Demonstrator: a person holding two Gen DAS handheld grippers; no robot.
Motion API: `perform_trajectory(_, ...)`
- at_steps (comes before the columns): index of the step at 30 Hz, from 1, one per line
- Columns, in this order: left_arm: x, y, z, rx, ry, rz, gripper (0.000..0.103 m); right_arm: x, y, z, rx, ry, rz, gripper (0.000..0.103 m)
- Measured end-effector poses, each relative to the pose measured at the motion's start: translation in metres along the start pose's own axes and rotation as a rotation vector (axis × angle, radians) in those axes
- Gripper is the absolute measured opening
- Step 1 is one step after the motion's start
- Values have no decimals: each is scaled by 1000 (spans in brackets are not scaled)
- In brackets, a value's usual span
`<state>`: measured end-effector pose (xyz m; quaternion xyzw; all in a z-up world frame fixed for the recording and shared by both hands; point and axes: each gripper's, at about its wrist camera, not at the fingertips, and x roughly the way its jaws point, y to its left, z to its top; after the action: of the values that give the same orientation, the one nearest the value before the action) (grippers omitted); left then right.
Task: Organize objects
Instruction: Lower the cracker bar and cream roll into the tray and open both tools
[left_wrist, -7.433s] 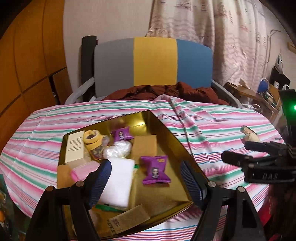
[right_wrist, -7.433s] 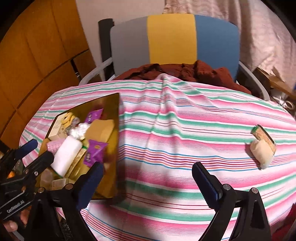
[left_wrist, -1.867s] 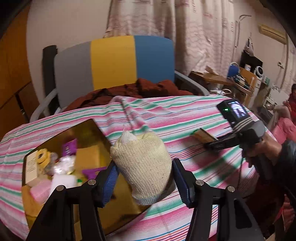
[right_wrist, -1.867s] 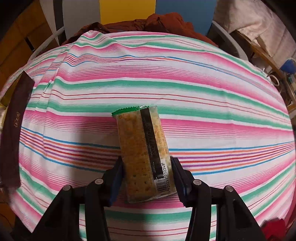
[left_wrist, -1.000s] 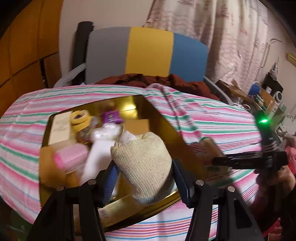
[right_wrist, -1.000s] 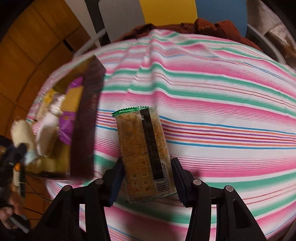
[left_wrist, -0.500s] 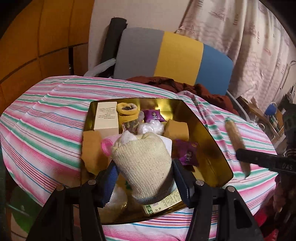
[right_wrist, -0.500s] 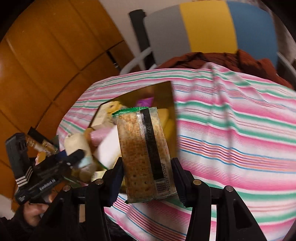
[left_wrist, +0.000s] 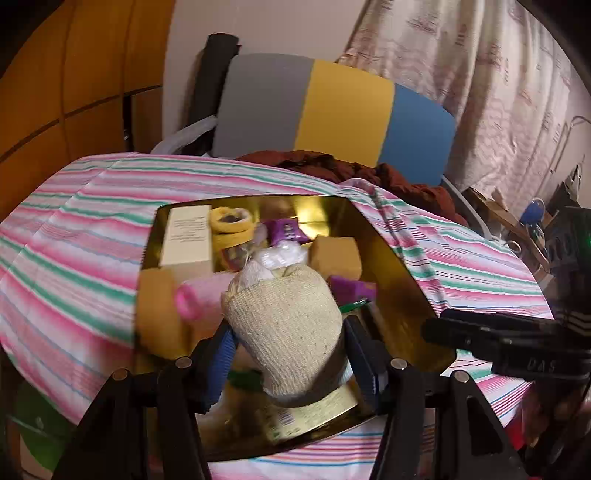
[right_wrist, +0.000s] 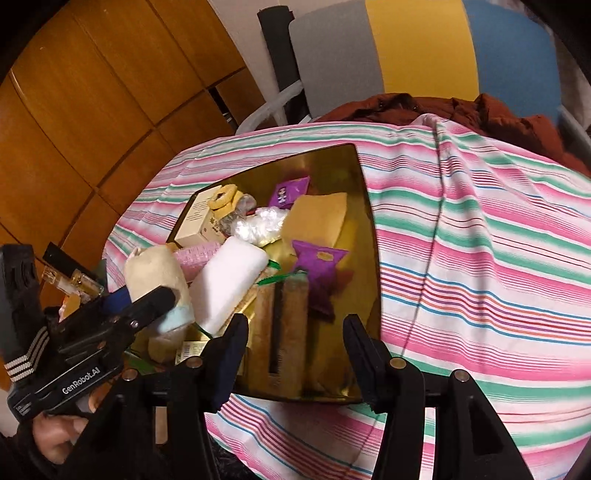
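A cream knitted sock roll (left_wrist: 284, 314) sits squeezed between the blue pads of my left gripper (left_wrist: 286, 343), which is shut on it above the near end of the gold tray (left_wrist: 388, 251). The right wrist view shows the same sock roll (right_wrist: 155, 269) in the left gripper (right_wrist: 144, 291) at the tray's left side. My right gripper (right_wrist: 295, 332) is open over the tray's (right_wrist: 365, 206) near right part. The cracker packet (right_wrist: 291, 295) lies blurred in the tray below its fingers, with gold showing beside it. In the left wrist view the right gripper (left_wrist: 436, 325) reaches in from the right.
The tray holds a cream box (left_wrist: 186, 236), yellow rings (left_wrist: 231, 225), purple sachets (right_wrist: 319, 258), a tan block (left_wrist: 334, 254), a pink roll (left_wrist: 195, 295) and a white block (right_wrist: 229, 280). Striped cloth (right_wrist: 480, 240) covers the table. A grey, yellow and blue chair (left_wrist: 332, 110) with a brown jacket stands behind.
The right gripper carried the cracker packet over the tray and let it go; it now lies in the tray. The left gripper still holds the sock roll over the tray.
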<state>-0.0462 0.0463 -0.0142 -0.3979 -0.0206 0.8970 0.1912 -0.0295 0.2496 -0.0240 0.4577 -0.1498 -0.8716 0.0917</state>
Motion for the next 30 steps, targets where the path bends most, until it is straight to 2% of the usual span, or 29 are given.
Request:
perform_trajectory(6,20,-24,17,32,-5,-13,59,-16,3,-4,-30,-55,-88,63)
perform_trajectory(14,55,-38,40,11,17,-2,63,-15,-5,-7,-13,-57,-120,65)
perform_trajectory(16,54,-36,40,-4,6,-1,78,-15,-6,-7,-16,-60,-123,66)
perform_trajectory(18,51,-36,38,7,0,10,83,-15,-6,-7,-19,-61,-125,66)
perform_trajectory(24,41,-32,28,20,8,43,83,-10,2,-9,-46,-61,-129,66)
perform_trajectory(30,19,-31,19,36,-19,88,83,-10,13,-12,-94,-84,-183,75)
